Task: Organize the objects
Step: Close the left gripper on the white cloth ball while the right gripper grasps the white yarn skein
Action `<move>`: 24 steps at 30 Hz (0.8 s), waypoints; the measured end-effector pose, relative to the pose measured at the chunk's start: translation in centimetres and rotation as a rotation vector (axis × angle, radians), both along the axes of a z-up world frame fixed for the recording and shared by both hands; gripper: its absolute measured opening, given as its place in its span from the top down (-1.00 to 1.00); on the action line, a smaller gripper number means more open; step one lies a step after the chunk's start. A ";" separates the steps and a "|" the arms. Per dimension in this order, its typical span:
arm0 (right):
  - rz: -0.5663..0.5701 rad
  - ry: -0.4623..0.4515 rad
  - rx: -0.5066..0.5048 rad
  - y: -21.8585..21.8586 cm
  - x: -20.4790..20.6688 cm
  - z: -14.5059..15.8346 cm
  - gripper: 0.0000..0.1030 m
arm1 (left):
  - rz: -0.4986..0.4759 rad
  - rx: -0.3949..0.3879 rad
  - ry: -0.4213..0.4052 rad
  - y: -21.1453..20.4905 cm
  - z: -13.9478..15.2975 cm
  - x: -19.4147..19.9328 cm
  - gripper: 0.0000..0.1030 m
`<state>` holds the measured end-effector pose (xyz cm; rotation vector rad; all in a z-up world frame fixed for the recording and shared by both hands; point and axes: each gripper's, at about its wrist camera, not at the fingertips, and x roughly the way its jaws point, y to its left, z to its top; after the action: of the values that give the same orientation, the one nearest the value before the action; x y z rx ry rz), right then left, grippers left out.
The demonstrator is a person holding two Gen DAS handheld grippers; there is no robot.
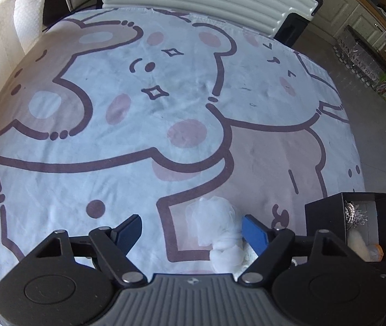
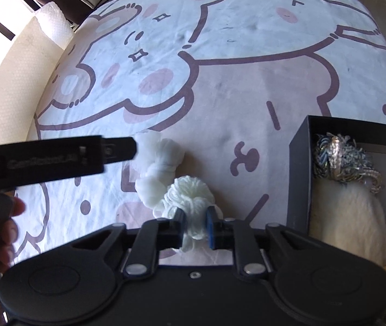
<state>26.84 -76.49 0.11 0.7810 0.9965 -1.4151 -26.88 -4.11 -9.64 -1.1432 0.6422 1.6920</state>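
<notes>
Right claw gripping a white yarn pompom at the near edge of the table; left claw standing wide open beside a white mesh bundle.

The yarn pompom is sitting on the cartoon-bear tablecloth, touching the mesh bundle on its far left side. The right gripper is pinching the pompom's near end, its blue pads pressing in from both sides with only yarn between them. The left gripper is hovering with its fingers spread far apart and holding nothing; the mesh bundle is lying between them, against the right-hand pad. Just to the right, a black box is standing open, holding a silvery metallic scrunchie above a cream furry item. A paper towel roll is standing at the table's far left corner.
</notes>
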 end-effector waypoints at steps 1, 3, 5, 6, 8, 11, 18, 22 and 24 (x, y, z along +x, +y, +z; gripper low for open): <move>0.004 -0.011 -0.002 0.1 -0.2 0.2 0.79 | -0.001 -0.006 -0.007 0.3 -0.2 0.3 -0.57; 0.017 -0.024 -0.007 0.5 -0.4 0.7 0.82 | -0.005 -0.022 -0.019 0.9 -0.8 0.9 -0.57; 0.030 -0.038 -0.012 0.8 -0.5 1.2 0.83 | -0.009 -0.039 -0.029 1.4 -1.4 1.4 -0.54; 0.035 -0.044 -0.015 0.9 -0.6 1.4 0.83 | -0.013 -0.050 -0.030 1.7 -1.7 1.6 -0.53; 0.044 -0.053 -0.018 1.2 -0.7 1.7 0.84 | -0.023 -0.077 -0.022 2.3 -2.5 2.2 -0.47; 0.053 -0.045 -0.025 1.5 -0.9 2.0 0.84 | -0.040 -0.119 -0.017 2.8 -3.6 2.7 -0.28; 0.036 -0.051 -0.032 1.5 -2.0 2.4 0.84 | -0.065 -0.148 0.011 3.5 -4.2 3.2 0.19; 0.023 -0.043 -0.039 1.4 -2.3 2.6 0.84 | -0.105 -0.155 0.016 3.4 -4.1 3.7 0.35; 0.013 -0.040 -0.047 1.4 -2.4 2.6 0.84 | -0.114 -0.150 0.020 3.3 -3.8 3.8 0.36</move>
<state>24.44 -75.07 2.75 0.7645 0.9331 -1.4022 -23.10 -0.83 -13.46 -1.1727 0.8432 1.5817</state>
